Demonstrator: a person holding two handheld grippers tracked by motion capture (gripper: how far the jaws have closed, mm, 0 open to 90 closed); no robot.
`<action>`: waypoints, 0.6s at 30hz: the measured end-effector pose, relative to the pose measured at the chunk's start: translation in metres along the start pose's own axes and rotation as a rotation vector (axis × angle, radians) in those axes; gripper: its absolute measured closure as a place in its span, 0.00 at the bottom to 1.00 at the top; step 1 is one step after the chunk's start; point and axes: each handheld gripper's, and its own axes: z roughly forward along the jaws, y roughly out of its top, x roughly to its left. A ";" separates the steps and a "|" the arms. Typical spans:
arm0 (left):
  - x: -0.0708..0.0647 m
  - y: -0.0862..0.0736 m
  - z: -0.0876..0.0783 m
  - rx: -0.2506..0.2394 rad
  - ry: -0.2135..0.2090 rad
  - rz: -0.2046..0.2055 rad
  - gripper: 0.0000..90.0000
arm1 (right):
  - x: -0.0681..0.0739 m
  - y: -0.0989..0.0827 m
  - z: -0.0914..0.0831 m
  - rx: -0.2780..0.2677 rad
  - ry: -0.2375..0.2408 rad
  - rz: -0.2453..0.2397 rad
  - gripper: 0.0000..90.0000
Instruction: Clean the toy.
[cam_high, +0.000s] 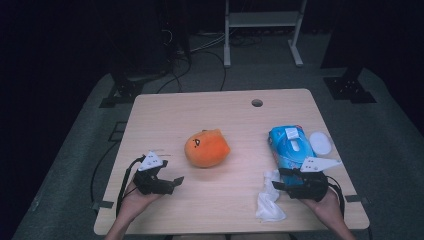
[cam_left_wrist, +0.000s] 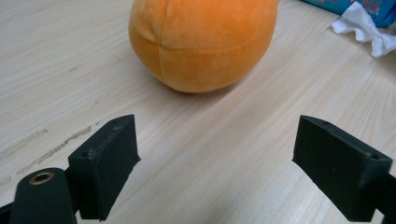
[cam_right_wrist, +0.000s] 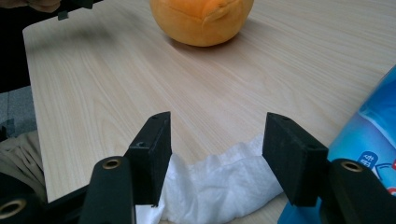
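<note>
Orange plush (cam_high: 207, 148): one. White wipe (cam_high: 270, 200): one, between open right claw (cam_right_wrist: 215, 144). Left claw (cam_left_wrist: 215, 163) open, empty.

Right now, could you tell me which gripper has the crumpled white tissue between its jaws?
The right gripper: the crumpled white tissue lies between its open jaws; the left gripper's frame bare table.

No text can be read. The blue wipes pack (cam_high: 290, 147), near the table's (cam_high: 165, 112) right edge, bears white and red printing, too small and blurred to make out in the high view and both gripper views. Its white label (cam_high: 291, 132) likewise cannot be read.
</note>
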 end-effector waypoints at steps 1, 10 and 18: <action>0.000 -0.001 0.000 0.004 -0.001 -0.001 0.14 | 0.000 0.000 0.000 0.001 0.000 0.000 0.45; 0.001 -0.011 -0.003 0.016 0.004 -0.018 0.12 | 0.001 0.000 0.001 0.006 0.001 0.000 0.45; -0.002 -0.023 -0.006 0.019 0.017 -0.028 0.12 | 0.001 0.000 0.002 0.007 0.000 -0.001 0.45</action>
